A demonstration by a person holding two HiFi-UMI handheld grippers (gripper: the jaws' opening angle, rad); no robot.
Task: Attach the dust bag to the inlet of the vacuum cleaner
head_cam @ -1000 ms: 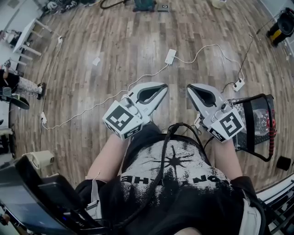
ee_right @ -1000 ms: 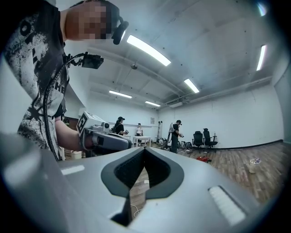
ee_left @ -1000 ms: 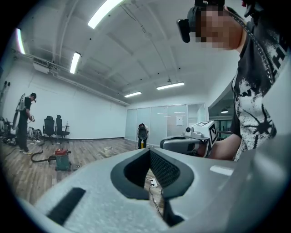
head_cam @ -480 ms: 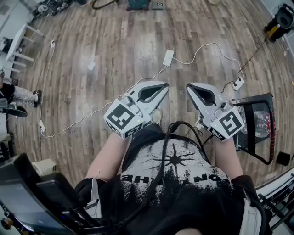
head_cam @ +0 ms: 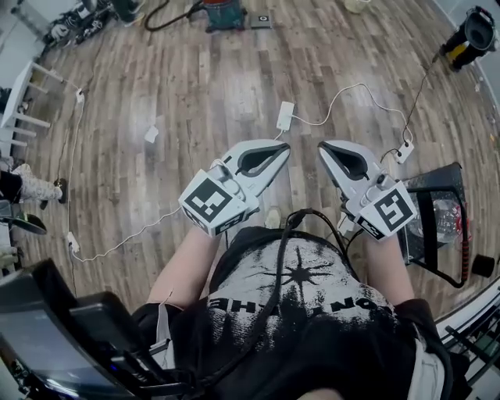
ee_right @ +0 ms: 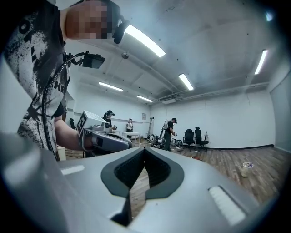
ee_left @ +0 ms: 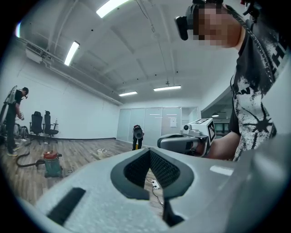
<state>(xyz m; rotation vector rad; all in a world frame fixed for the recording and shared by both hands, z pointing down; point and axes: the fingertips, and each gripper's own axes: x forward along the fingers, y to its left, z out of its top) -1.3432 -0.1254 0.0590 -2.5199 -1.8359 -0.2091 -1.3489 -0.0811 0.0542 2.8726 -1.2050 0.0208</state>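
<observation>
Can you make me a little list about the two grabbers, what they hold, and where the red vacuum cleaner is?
Place: big room with a wooden floor
Left gripper: shut, empty, held out in front of the person
Right gripper: shut, empty, beside the left one, not touching it
Red vacuum cleaner: far off across the floor, away from both grippers
Power strip: white, on the floor ahead of the grippers
Dust bag: not in view

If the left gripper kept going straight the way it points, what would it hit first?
Nothing close: the left gripper points over open floor, passing just ahead of the right gripper. The far yellow-black vacuum stands roughly in its line, though depth is unclear.
</observation>
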